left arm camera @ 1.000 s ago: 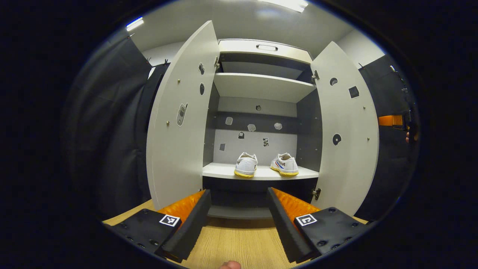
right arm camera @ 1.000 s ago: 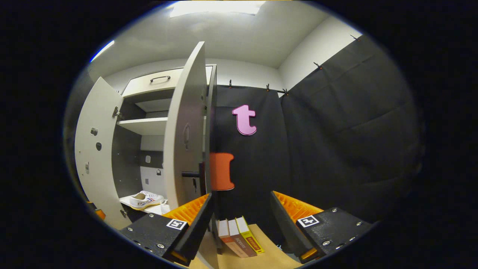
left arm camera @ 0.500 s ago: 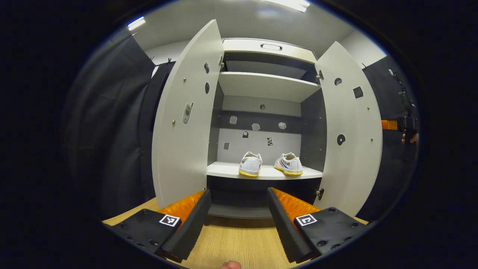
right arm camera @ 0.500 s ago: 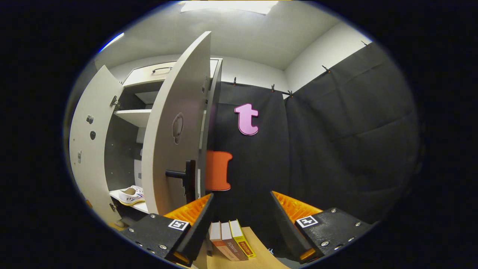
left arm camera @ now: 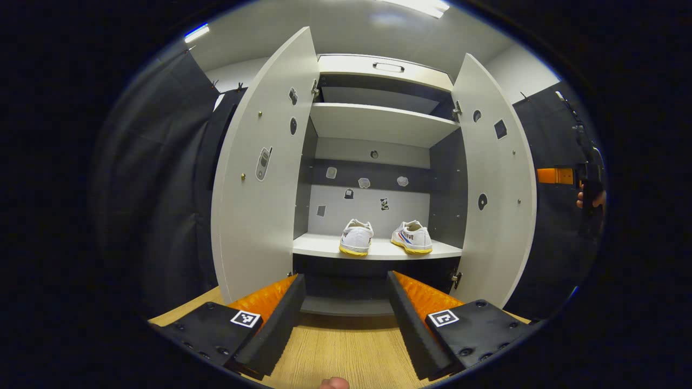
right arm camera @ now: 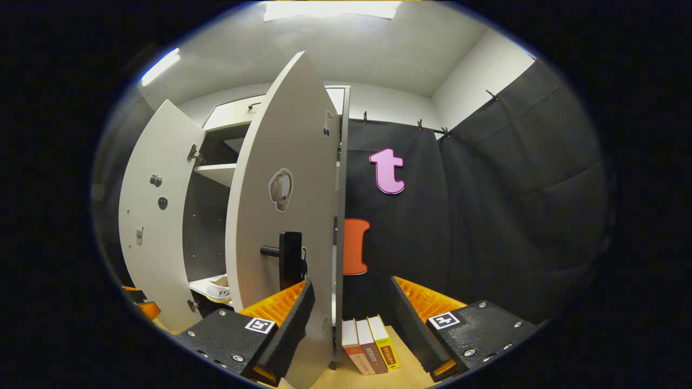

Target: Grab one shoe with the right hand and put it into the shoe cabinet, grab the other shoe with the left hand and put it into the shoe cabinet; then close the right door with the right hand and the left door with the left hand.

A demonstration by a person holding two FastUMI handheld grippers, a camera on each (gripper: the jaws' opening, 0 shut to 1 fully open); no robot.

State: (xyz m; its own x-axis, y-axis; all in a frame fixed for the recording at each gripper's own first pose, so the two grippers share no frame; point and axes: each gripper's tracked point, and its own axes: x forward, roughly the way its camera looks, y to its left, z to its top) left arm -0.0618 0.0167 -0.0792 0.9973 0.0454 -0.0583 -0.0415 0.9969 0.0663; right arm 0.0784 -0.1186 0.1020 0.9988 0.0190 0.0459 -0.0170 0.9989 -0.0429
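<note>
Two white shoes with yellow soles, one on the left [left arm camera: 357,237] and one on the right [left arm camera: 413,237], stand side by side on the shoe cabinet's lower shelf [left arm camera: 319,247]. The left door [left arm camera: 259,205] stands wide open. The right door [left arm camera: 497,205] is angled partly inward. My left gripper [left arm camera: 346,319] is open, low above the floor, facing the cabinet. My right gripper [right arm camera: 348,319] is open behind the right door [right arm camera: 281,162]. Its left finger [right arm camera: 284,313] lies against the door's outer face, below the black handle [right arm camera: 287,258]. One shoe toe [right arm camera: 219,289] peeks past the door.
Three books [right arm camera: 370,346] stand on the wooden floor [left arm camera: 335,351] by the cabinet's right side. Black cloth walls close in on both sides. The upper shelf [left arm camera: 378,121] is bare, with a drawer [left arm camera: 386,67] above it. A hand holds the right gripper [left arm camera: 557,176] beyond the right door.
The right gripper has moved in behind the right door, and the door has swung a little toward shut, hiding most of the shoe. The left gripper has barely shifted.
</note>
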